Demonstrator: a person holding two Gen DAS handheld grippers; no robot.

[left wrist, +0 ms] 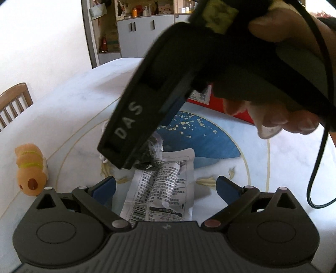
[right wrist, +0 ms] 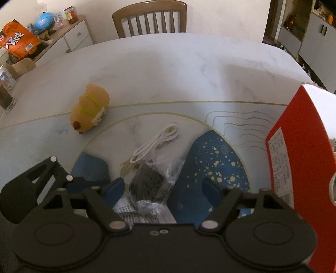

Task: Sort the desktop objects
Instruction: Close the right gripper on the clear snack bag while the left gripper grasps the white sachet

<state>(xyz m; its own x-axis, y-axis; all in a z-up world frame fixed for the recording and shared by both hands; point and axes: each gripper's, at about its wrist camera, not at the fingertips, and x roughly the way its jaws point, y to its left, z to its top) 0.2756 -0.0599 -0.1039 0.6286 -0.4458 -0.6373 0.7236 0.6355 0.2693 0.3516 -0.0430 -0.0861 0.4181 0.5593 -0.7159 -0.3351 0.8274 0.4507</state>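
A black lump in a clear plastic bag [right wrist: 149,187] lies on the table between the fingers of my right gripper [right wrist: 162,189], which is open; its blue pads stand beside the bag without pressing it. The bag [left wrist: 151,155] rests on the far end of a white printed wrapper [left wrist: 159,189]. My left gripper [left wrist: 167,187] is open, with that wrapper lying flat between its pads. In the left wrist view a hand holds the right gripper from above, and one of its black fingers [left wrist: 126,130] reaches down to the bag.
An orange plush toy [right wrist: 90,107] lies to the left on the round marble table [right wrist: 189,63]. A coiled white cable [right wrist: 159,140] sits just beyond the bag. A red box [right wrist: 304,157] stands at the right. A wooden chair [right wrist: 149,19] stands at the far edge.
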